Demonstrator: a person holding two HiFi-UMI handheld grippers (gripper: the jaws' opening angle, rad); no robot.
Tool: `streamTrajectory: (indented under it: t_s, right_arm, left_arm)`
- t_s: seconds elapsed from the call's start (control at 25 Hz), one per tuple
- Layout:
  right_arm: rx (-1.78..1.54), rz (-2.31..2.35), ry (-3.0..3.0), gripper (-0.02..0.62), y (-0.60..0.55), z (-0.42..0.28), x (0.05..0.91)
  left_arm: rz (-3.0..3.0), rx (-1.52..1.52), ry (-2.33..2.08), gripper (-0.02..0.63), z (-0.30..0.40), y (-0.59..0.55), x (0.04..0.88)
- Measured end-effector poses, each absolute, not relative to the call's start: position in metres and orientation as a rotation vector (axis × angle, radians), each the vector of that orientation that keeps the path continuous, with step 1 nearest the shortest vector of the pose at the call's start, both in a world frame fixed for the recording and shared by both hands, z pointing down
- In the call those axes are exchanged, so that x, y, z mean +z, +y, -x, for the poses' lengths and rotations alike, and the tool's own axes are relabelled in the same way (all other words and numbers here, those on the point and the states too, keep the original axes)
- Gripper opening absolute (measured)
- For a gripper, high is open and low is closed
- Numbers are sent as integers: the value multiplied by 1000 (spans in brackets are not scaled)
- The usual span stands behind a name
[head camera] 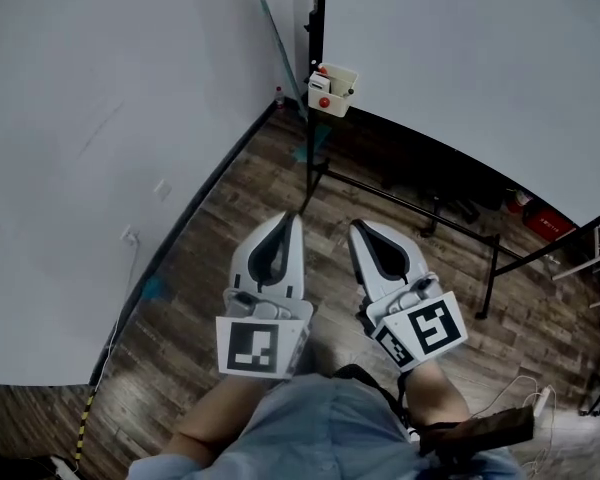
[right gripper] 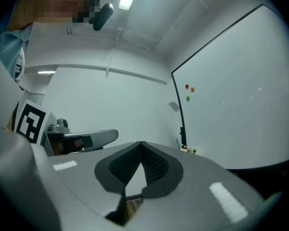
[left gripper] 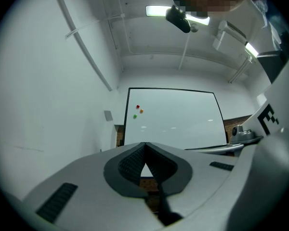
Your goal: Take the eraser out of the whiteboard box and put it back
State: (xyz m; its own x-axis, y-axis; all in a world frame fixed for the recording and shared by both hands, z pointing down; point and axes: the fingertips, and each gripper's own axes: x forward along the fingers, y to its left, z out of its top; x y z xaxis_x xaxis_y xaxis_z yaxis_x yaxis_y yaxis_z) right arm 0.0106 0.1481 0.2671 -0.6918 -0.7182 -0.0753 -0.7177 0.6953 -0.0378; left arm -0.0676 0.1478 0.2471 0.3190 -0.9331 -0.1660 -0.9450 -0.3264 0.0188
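The small cream whiteboard box [head camera: 332, 90] hangs at the lower left corner of the whiteboard [head camera: 460, 58], far ahead of both grippers. It holds red-tipped items; the eraser is too small to make out. My left gripper [head camera: 296, 218] and right gripper [head camera: 357, 226] are side by side over the wooden floor, both shut with nothing between their pads. In the right gripper view the box [right gripper: 190, 150] sits small beside the board's black frame, beyond the shut right gripper [right gripper: 141, 143]. The left gripper [left gripper: 145, 144] faces the whiteboard [left gripper: 183, 124] head on.
The board's black stand [head camera: 400, 203] has legs across the floor. A white wall [head camera: 110, 148] runs along the left, with a pole [head camera: 280, 43] leaning in the corner. Coloured magnets [left gripper: 138, 110] dot the board. A red object [head camera: 546, 223] and cables [head camera: 520, 393] lie at the right.
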Motion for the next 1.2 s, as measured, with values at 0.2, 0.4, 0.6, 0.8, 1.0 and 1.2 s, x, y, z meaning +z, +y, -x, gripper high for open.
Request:
streamTrajectory:
  t_s: [0.2,0.4,0.6,0.8,1.0,1.2]
  right_arm:
    - [-22,1223,2817,-3,116,-10,272]
    - [-22,1229,2815,-3,73,-13,278]
    - [-20,1191,2816,-3,14,-15,279]
    - [-6,1125,2838,-3,-41,-16,275]
    - [-5,1054,2855,-3,-93,-16,272]
    - [14,998,2890,-2,-135,-10,271]
  left_arm:
    - [2526,204,1761,3,68,115,257]
    - [2538,190,1765,3,65,71,267]
    - [2517,182,1782,3,61,12,268]
    - [2495,171,1810,3,51,-44,265]
    - [2468,141,1835,3,42,-93,264]
    - [2429,159,1878,3,47,-132,260]
